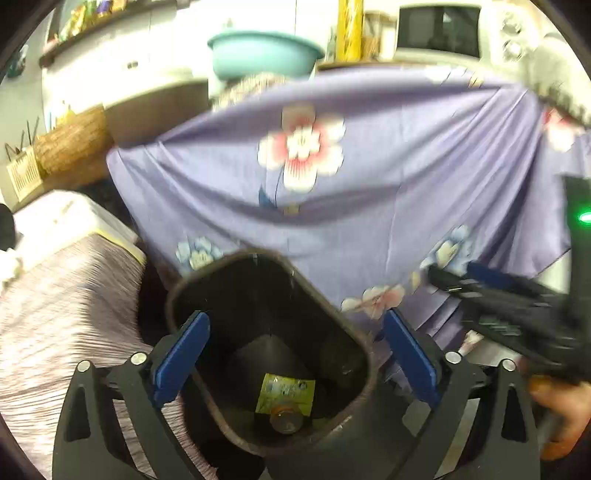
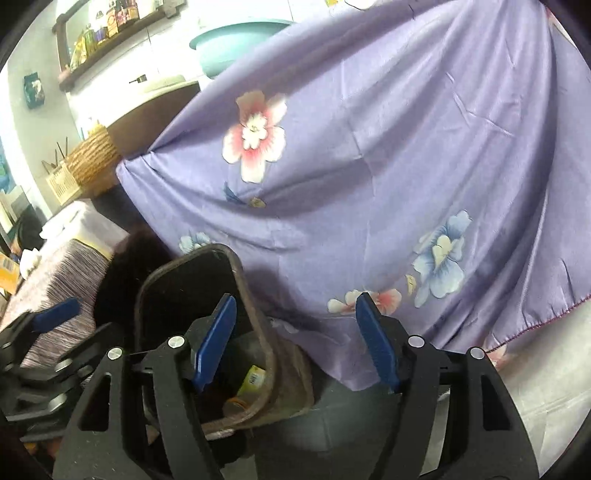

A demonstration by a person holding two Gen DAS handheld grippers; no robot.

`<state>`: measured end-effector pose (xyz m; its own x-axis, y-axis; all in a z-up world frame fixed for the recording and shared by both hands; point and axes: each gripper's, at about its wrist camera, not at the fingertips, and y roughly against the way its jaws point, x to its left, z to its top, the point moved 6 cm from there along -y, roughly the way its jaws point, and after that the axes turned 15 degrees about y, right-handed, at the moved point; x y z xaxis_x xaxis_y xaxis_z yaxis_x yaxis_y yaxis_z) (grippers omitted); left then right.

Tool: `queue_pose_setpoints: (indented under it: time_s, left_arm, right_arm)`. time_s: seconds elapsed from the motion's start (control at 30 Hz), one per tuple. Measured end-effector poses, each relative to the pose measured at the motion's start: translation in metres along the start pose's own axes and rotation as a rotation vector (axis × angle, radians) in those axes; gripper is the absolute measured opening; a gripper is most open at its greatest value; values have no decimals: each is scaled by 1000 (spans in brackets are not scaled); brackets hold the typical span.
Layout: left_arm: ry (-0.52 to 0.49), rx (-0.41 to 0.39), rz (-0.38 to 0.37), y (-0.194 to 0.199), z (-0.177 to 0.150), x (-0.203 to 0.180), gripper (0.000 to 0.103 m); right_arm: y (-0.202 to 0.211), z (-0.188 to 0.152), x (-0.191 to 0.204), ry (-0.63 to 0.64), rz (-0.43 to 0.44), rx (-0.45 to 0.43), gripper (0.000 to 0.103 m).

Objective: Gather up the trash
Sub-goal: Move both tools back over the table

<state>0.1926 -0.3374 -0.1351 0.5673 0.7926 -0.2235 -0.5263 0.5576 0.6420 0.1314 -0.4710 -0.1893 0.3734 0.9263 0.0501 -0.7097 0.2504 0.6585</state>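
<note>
A dark trash bin [image 1: 354,325] stands on the floor below the table. Inside it lie a yellow-green wrapper [image 1: 286,393] and a small can [image 1: 286,421]. My left gripper [image 1: 295,354] is open and empty, right above the bin's mouth. In the right wrist view the bin [image 2: 258,332] is at lower left, with the yellow wrapper [image 2: 255,380] and the can [image 2: 236,406] showing inside. My right gripper [image 2: 299,347] is open and empty, over the bin's right rim. The right gripper also shows at the right of the left wrist view [image 1: 450,280].
A purple flowered tablecloth [image 1: 369,184] hangs down behind the bin. A striped grey cloth over a box [image 1: 55,314] is to the left. A teal basin [image 1: 264,51], a microwave [image 1: 443,31] and a wicker basket [image 1: 70,142] stand farther back.
</note>
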Motion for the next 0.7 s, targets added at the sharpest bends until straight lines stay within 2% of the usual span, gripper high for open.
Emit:
queue_pose_setpoints:
  time_s: [0.1,0.2,0.43,0.5,0.6,0.7]
  left_arm:
    - [24,-53,-35,42,9,7,98]
    - [50,-94,-17,75,15,26,98]
    - [137,-156,180,131,15,112,98]
    - [165,-172,263,148,10,142,98]
    - [206,-185,377,172,2,187,98]
    - [244,-183,459,197,-6,225,98]
  right_arm:
    - [3,14,28,56,49,-30,76]
    - [4,27,56,102,108,-42,78]
    - [11,54,160,273,298,-65,80]
    - [17,58,198,342,367,-74,86]
    - [29,62,241,442,421,-100,87]
    - [45,63,288,552,482,-130,87]
